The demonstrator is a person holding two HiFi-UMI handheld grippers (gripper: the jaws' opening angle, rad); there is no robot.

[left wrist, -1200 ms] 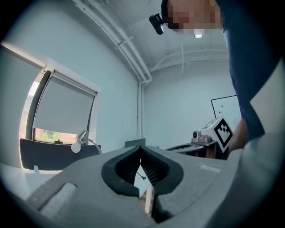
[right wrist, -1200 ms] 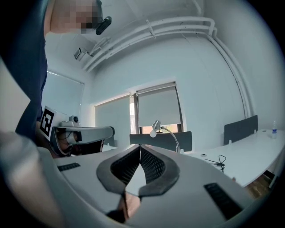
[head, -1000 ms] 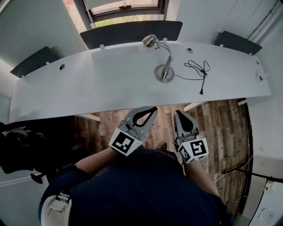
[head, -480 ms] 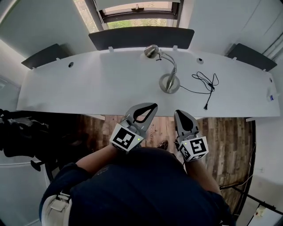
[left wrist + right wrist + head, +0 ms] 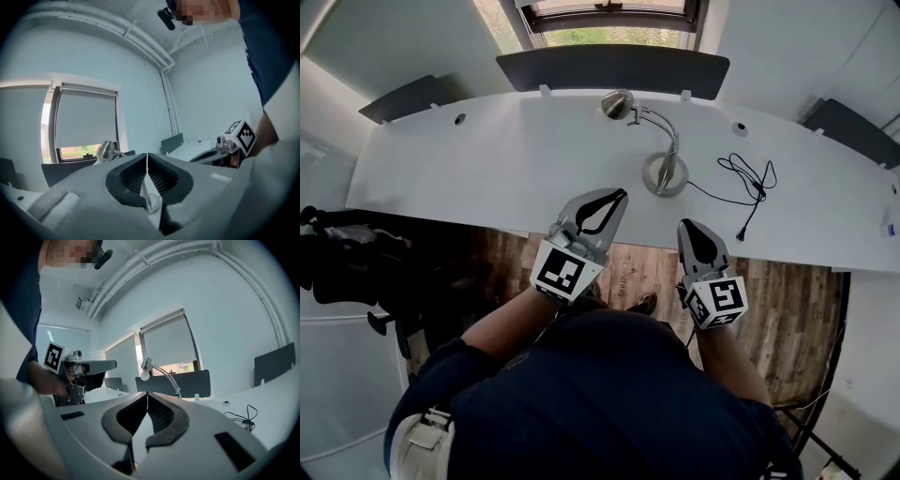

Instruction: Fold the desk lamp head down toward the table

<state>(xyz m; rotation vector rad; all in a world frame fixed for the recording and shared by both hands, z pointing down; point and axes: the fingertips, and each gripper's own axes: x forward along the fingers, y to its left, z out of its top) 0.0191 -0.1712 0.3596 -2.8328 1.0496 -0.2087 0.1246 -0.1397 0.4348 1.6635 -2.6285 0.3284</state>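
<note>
A silver desk lamp stands on the white desk, its round base near the middle and a curved neck rising to the head at the far side. In the right gripper view the lamp head stands raised over the neck; in the left gripper view the head shows before the window. My left gripper is shut and empty at the desk's near edge, left of the base. My right gripper is shut and empty, just short of that edge. Both are apart from the lamp.
The lamp's black cord lies coiled on the desk right of the base. Dark divider panels line the desk's far edge under a window. A dark chair stands at the left over the wood floor.
Both grippers have moved forward toward the desk; the left tips now reach over its near edge. The lamp has not moved on the desk.
</note>
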